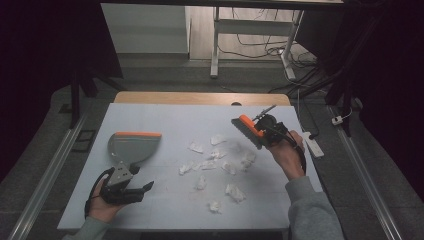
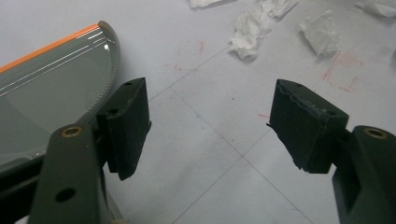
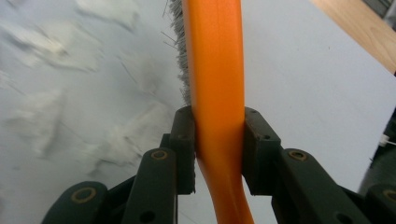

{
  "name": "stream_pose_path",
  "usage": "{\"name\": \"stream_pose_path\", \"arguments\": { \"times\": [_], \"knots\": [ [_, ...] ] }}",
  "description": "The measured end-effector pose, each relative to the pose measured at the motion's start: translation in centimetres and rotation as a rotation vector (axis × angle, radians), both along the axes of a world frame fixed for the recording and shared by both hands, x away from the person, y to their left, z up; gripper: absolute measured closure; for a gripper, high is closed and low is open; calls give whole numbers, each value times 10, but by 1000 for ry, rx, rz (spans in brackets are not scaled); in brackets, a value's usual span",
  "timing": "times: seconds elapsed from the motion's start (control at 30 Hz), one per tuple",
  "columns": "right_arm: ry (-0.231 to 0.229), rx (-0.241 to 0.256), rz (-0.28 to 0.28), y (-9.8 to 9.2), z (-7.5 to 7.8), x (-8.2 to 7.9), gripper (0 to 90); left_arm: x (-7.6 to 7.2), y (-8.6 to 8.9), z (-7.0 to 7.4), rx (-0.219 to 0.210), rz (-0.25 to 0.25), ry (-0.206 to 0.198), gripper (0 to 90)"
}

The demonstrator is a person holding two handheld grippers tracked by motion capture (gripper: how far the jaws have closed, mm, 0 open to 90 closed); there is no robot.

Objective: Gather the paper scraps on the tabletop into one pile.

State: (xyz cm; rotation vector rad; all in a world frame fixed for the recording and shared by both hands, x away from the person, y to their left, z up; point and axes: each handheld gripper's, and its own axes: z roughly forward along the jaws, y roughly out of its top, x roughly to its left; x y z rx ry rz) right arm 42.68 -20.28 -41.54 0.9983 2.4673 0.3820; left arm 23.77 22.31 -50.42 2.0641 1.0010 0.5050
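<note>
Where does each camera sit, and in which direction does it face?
High view: above the person's side, facing forward and down on the white table; both hands show.
Left gripper view: on the left gripper, facing along its open jaws; beside them the grey dustpan with orange edge.
Right gripper view: on the right gripper, jaws clamping the orange-handled brush.
Shared: crumpled white paper scraps.

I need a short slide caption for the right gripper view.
Right hand-held gripper shut on an orange brush, bristles beside blurred crumpled paper scraps on the white table.
</note>
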Motion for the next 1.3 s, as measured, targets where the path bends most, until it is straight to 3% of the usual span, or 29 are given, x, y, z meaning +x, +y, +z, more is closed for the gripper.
{"name": "stream_pose_path", "arguments": {
  "times": [0.1, 0.27, 0.43, 0.6, 0.7, 0.9, 0.97, 1.1, 1.2, 1.3],
  "knots": [
    [23, -67, -11, -2, -10, 5, 694, 0, 0, -1, -5, -2, 2, 296],
    [60, -44, -44, -15, -19, 4, 695, -1, -1, -1, -7, 3, 5, 295],
    [94, -43, -29, -12, -26, 5, 695, -1, 1, 0, -6, 17, -1, 295],
    [114, -52, 18, 3, -32, 4, 696, -1, 1, 0, -3, 13, 2, 296],
    [119, -96, 58, 16, -34, 2, 698, -2, 1, 0, -4, 10, 2, 294],
    [152, -129, 166, 38, -34, -7, 704, -1, 3, -1, -13, 12, 8, 295],
    [166, -114, 204, 42, -33, -11, 704, -1, 3, -1, -12, 12, 9, 294],
    [210, -39, 281, 49, -29, -24, 703, -2, 4, -1, -15, 13, 7, 295],
    [181, 25, 298, 47, -24, -31, 703, -2, 4, -1, -13, 15, 9, 296],
    [133, 79, 259, 38, -15, -28, 703, -3, 4, -1, -12, 14, 8, 297]
  ]
}}
